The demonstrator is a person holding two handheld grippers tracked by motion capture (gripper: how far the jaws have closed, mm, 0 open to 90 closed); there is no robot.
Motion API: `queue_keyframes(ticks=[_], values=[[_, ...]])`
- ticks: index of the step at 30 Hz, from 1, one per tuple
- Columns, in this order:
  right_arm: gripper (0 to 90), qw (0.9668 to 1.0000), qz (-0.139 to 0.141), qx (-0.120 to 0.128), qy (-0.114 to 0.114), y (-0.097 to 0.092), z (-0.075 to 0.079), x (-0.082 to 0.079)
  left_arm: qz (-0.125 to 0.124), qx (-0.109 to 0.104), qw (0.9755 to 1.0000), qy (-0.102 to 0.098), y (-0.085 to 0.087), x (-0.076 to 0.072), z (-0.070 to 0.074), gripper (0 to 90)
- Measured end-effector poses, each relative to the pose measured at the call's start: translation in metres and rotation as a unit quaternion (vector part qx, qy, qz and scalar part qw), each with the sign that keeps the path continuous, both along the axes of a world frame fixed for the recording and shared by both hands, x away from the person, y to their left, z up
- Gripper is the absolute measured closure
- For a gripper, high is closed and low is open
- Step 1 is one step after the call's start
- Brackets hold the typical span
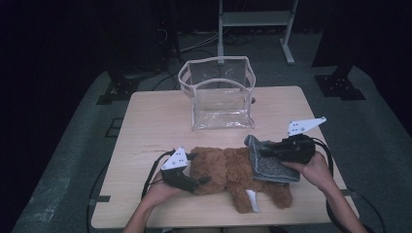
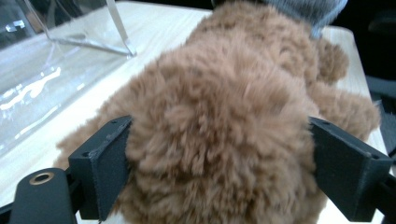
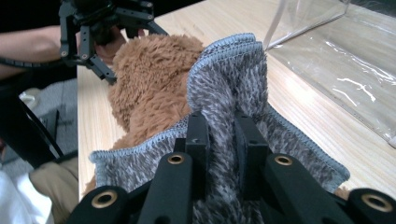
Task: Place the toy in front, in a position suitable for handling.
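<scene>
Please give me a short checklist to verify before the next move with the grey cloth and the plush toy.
1. Right gripper pinches a fold of the grey cloth: ok.
2. Cloth lies over the brown plush toy: ok, draped on its middle.
3. Left gripper has its jaws either side of the toy's head: ok; whether the pads press firmly, cannot tell.
4. Toy lies fully on the table: ok.
5. Clear bag stands open and apart from the toy: ok.

1 brown plush teddy [image 1: 228,172], 1 grey cloth [image 1: 269,162], 1 clear plastic bag [image 1: 218,92], 1 wooden table [image 1: 150,116], 2 grippers: left [image 1: 197,167], right [image 1: 265,149].
</scene>
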State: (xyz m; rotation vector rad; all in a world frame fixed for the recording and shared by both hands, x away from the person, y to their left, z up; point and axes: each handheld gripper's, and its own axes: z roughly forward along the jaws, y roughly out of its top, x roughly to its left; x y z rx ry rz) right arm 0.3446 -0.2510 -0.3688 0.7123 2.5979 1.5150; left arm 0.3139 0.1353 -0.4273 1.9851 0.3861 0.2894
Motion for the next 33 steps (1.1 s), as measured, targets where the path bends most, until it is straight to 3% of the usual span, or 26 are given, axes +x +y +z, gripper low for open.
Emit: queue_keyframes(ticks=[3, 6, 7, 10, 13, 14, 17, 19, 22, 23, 24, 25, 30, 33], values=[[77.8, 0.9998, 0.016, -0.008, 0.007, 0.013, -0.008, -0.001, 0.0, 0.001, 1.0, -0.002, -0.004, 0.003, 0.004, 11.1], [78.0, 0.9993, 0.029, -0.021, 0.007, 0.018, -0.009, -0.002, -0.005, 0.004, 1.0, 0.004, -0.006, 0.005, 0.003, 16.4], [78.2, 0.9996, 0.021, -0.018, 0.004, 0.016, -0.004, -0.001, -0.004, 0.001, 0.9999, 0.014, -0.006, 0.004, 0.003, 22.7], [78.2, 0.9997, 0.018, -0.012, -0.006, 0.021, 0.002, 0.0, -0.007, 0.005, 0.9998, 0.018, -0.007, 0.004, 0.004, 25.4], [78.2, 0.9989, 0.034, -0.026, -0.02, 0.045, 0.006, 0.001, -0.009, 0.01, 0.9999, 0.01, -0.009, 0.003, 0.005, 26.0], [78.2, 0.9974, 0.051, -0.044, -0.025, 0.069, 0.003, 0.004, -0.009, 0.01, 0.9999, 0.008, -0.008, 0.002, 0.004, 26.6], [78.2, 0.9966, 0.059, -0.054, -0.021, 0.078, -0.005, 0.007, -0.011, 0.007, 0.9999, 0.006, -0.006, 0.001, 0.002, 27.1], [78.3, 0.9971, 0.058, -0.047, -0.016, 0.074, -0.006, 0.007, -0.012, 0.006, 0.9999, 0.005, -0.005, 0.001, 0.002, 27.2], [78.3, 0.9993, 0.022, -0.029, -0.008, 0.042, -0.004, 0.009, -0.013, 0.003, 0.9999, 0.006, -0.005, 0.001, 0.001, 27.0], [78.3, 0.9993, 0.022, -0.029, -0.008, 0.042, -0.004, 0.009, -0.013, 0.003, 0.9999, 0.006, -0.005, 0.001, 0.001, 26.6], [78.3, 0.9999, -0.003, -0.012, 0.0, 0.028, -0.005, 0.012, -0.013, 0.005, 0.9999, 0.004, -0.005, 0.001, 0.002, 25.3], [78.2, 0.9999, -0.009, -0.006, 0.002, 0.026, -0.006, 0.013, -0.013, 0.005, 0.9999, 0.004, -0.005, 0.001, 0.002, 23.7], [78.1, 0.9995, 0.027, -0.007, 0.013, 0.04, -0.019, 0.008, -0.006, 0.006, 1.0, 0.004, -0.008, 0.003, 0.009, 16.0], [77.6, 0.9982, 0.053, -0.007, 0.029, 0.042, -0.02, 0.003, -0.011, 0.001, 0.9998, 0.016, -0.008, 0.003, 0.006, 20.5]])
